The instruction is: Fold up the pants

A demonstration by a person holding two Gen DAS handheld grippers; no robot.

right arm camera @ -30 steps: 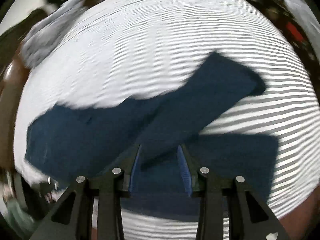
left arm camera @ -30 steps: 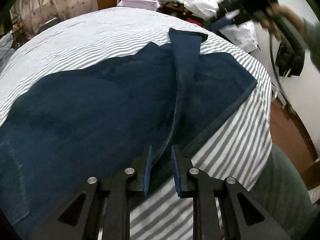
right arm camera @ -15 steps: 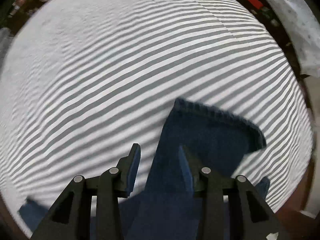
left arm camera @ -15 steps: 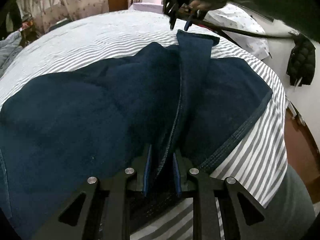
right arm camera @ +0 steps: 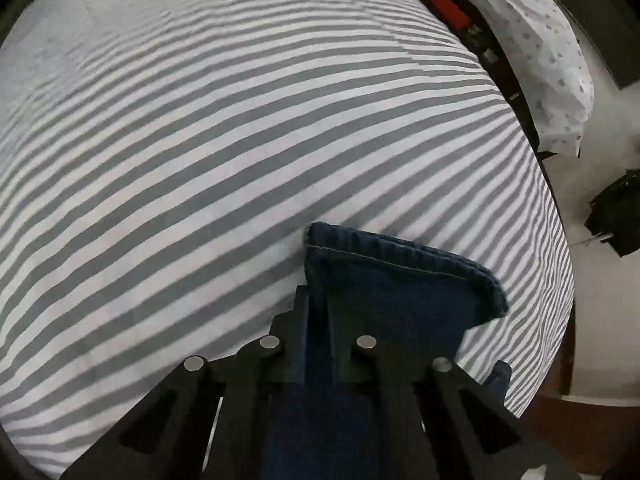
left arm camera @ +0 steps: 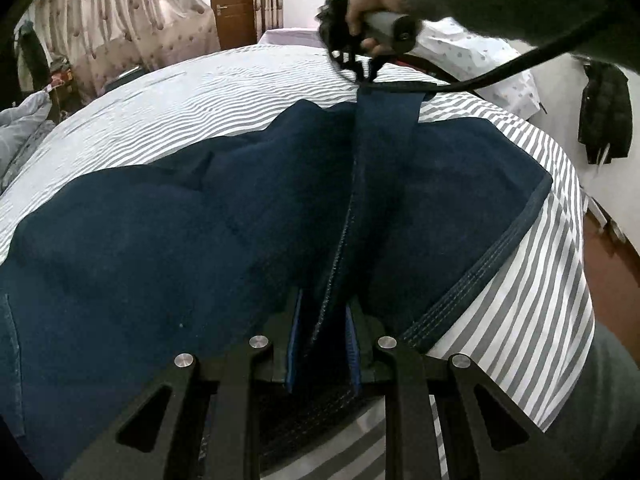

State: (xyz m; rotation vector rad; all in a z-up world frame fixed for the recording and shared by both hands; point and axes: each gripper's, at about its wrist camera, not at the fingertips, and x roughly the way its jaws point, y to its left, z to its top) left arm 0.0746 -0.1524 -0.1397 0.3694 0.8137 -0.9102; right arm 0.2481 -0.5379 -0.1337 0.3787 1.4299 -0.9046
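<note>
In the left wrist view, your left gripper (left arm camera: 322,336) was pinched on the raised seam ridge of the dark navy denim pants (left arm camera: 160,248), which lay spread over the grey-and-white striped bedsheet (left arm camera: 532,320) across the middle and lower left of the frame. That bite looked thin, so a sharp pull could have let the seam slide out. Near the top centre your right hand (left arm camera: 372,4) held the right gripper (left arm camera: 356,68) down at the far cuff, and its black cable (left arm camera: 520,68) trailed across the upper right, where it could have snagged the cloth. The waistband ran close to the bed's edge at the right, so little room remained there; bare sheet lay open at the upper left. In the right wrist view, the right gripper (right arm camera: 318,328) had just been closing and stood clamped on the left corner of the stitched leg hem (right arm camera: 396,272). Only that corner was caught, so the leg could have twisted when lifted. Striped sheet lay open above and to the left; the bed's edge curved close at the right.
</note>
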